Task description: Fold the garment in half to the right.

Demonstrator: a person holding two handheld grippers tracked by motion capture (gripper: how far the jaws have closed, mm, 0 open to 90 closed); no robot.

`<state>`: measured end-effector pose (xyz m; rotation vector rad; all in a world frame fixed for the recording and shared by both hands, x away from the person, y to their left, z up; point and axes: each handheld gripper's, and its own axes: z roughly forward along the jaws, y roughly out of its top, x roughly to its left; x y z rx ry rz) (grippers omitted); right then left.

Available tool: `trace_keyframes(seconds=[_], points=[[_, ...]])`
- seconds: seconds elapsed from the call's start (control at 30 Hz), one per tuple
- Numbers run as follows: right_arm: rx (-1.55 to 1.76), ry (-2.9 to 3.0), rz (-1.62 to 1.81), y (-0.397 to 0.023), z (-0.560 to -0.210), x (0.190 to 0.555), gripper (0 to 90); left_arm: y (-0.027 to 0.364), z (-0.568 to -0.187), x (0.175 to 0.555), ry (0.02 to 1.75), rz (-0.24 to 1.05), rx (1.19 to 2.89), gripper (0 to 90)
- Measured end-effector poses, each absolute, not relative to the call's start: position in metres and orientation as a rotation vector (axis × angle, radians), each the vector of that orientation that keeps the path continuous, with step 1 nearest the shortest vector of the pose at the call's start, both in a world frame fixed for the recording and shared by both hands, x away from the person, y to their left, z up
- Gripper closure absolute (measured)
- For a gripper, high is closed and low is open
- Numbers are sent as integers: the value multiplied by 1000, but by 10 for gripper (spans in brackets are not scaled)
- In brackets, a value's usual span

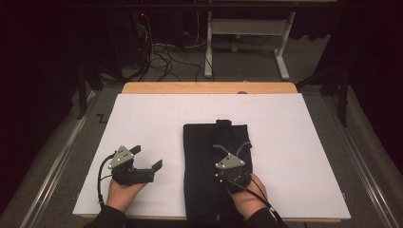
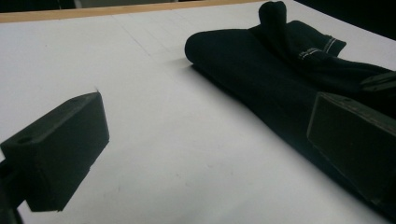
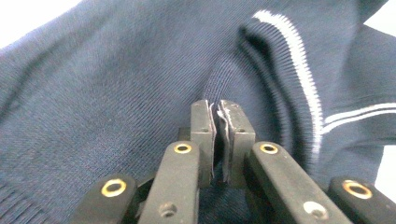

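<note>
High view, one folded sweater (image 1: 209,156), two tools

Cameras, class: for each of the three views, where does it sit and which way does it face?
High view: above the table's near edge, looking forward and down; both hands, left claw.
Left gripper view: on the left claw, looking across the white sheet.
Right gripper view: on the right claw, close over fabric.
Shared: the dark sweater.

Wooden table (image 1: 209,87), topped by white sheet (image 1: 157,128); folded dark navy knit garment (image 1: 204,156) lies on sheet toward 5 o'clock.
</note>
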<state>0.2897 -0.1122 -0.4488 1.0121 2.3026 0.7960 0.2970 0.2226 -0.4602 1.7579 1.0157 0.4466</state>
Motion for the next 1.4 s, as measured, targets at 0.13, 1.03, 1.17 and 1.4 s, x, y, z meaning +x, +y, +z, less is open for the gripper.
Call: trace_keyframes(seconds=[0.13,1.03,1.17,1.4], points=[[1024,2245,867,-127,-437,283,854,224,-462,298,1024,444,1758,0],[1247,2125,979,-220,-468,275,759,224,-466,298,1020,441,1772,0],[1232,2113,1038,-229,-469,276,698,222,-467,299,1014,436,1786,0],[1158,2027,1218,-252,-465,280,475,220,-466,293,978,456,1789,0]])
